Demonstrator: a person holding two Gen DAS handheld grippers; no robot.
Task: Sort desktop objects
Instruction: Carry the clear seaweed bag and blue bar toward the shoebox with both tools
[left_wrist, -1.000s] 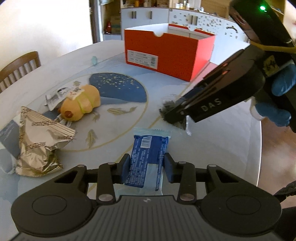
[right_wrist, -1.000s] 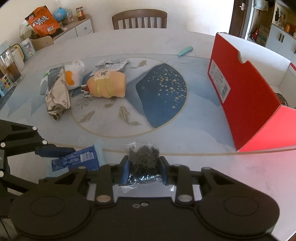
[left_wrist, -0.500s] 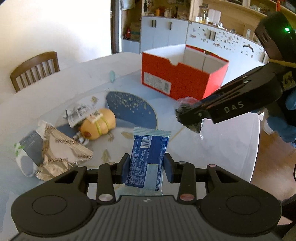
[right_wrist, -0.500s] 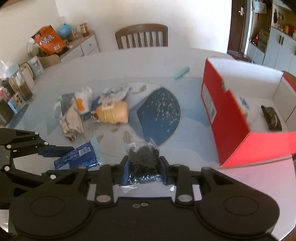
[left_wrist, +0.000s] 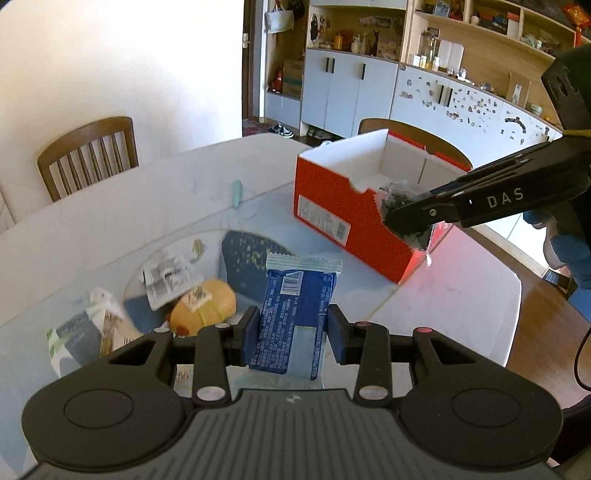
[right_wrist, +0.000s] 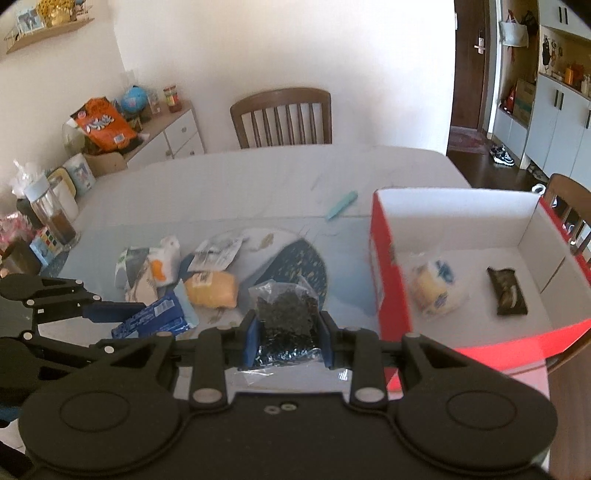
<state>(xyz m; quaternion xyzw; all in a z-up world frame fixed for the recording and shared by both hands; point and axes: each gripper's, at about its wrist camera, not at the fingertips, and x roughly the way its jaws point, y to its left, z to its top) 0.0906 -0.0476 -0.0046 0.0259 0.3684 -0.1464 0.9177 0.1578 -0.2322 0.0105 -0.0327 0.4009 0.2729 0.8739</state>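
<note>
Above the desk (right_wrist: 258, 184) both grippers have risen, left gripper (left_wrist: 291, 328) pinching a blue packet (left_wrist: 295, 317), right gripper (right_wrist: 288, 332) pinching a dark bag (right_wrist: 286, 314), ready for the red box (right_wrist: 391, 280) at the frame's right.

Blue wrapped snack (left_wrist: 295, 317) and clear bag of dark bits (right_wrist: 286, 317) held aloft near the open red box (right_wrist: 386, 258).

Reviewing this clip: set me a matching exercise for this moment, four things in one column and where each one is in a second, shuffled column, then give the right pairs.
Things:
1. blue wrapper
2. clear bag of dark bits
3. dark packet
4. yellow bun

Places:
A. lying on the table among other packets
B. clamped in the left gripper
C. on the floor of the red box
D. clamped in the right gripper

Pairs: 1-B, 2-D, 3-C, 4-A
</note>
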